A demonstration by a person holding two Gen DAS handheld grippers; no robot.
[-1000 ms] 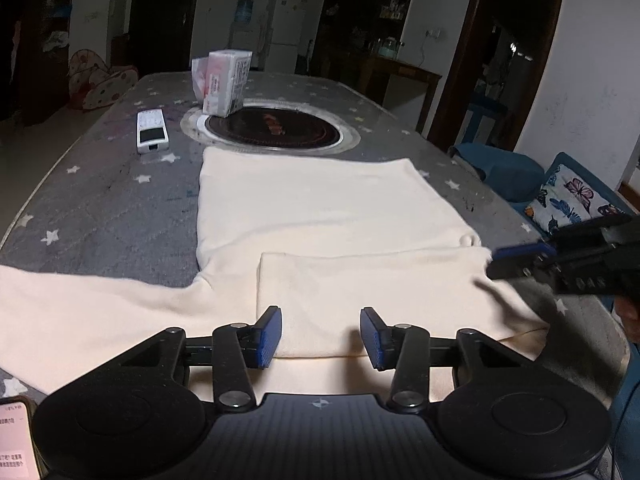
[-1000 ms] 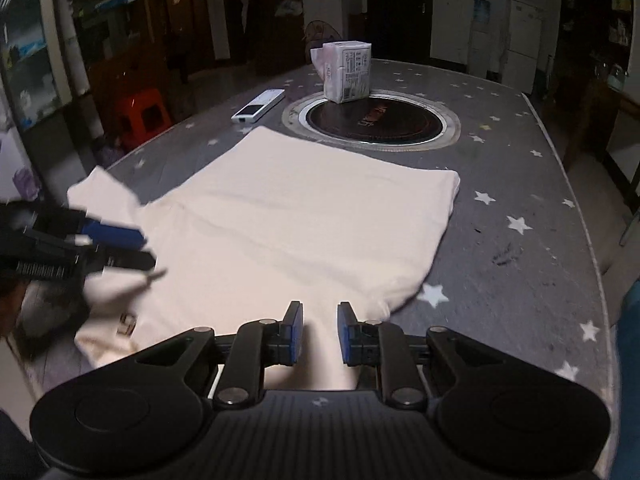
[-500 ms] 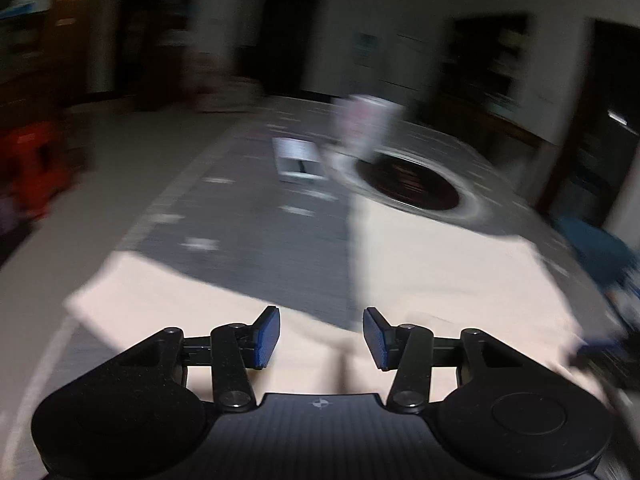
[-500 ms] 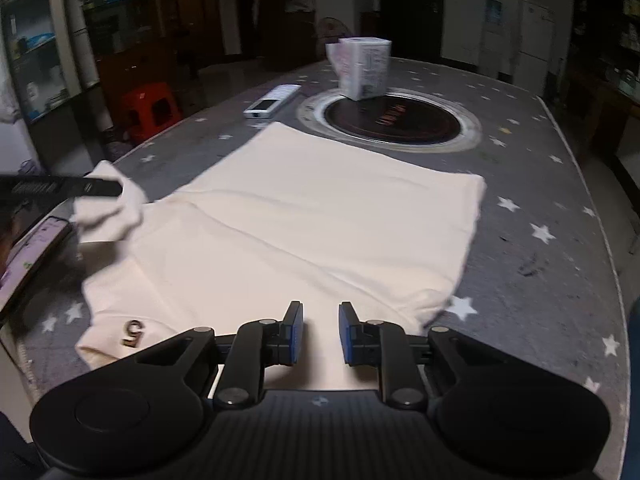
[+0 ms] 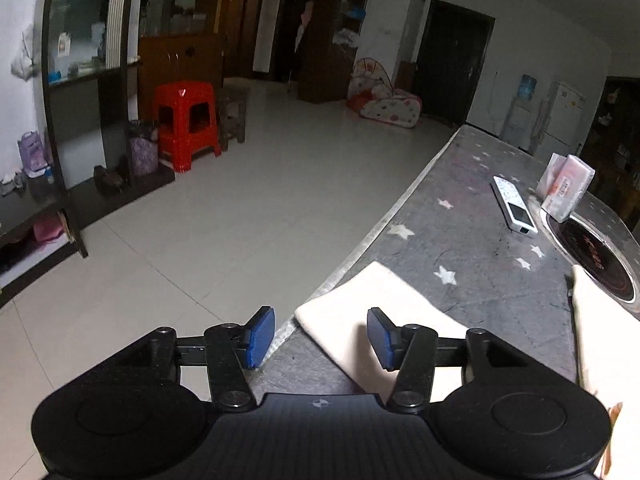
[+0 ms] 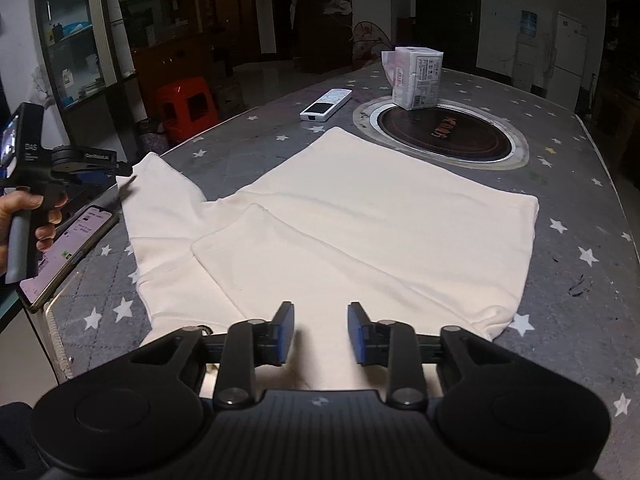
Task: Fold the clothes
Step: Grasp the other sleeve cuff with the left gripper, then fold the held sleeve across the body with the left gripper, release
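Progress looks partial. The cream shirt [image 6: 360, 216] lies flat on the starred worktop [image 6: 580, 208], body spread toward twelve o'clock. One sleeve [image 6: 288, 248] is already folded in over the chest, while the other sleeve [image 6: 160, 184] reaches out toward ten o'clock, unfolded. The left tongs [image 5: 316, 334] are released and empty, hovering over that sleeve's cuff at the worktop edge. The right tongs [image 6: 320, 332] are opening above the near part of the shirt, with nothing pinched between them. By my judgement the outstretched sleeve, then the body folds, are left to do.
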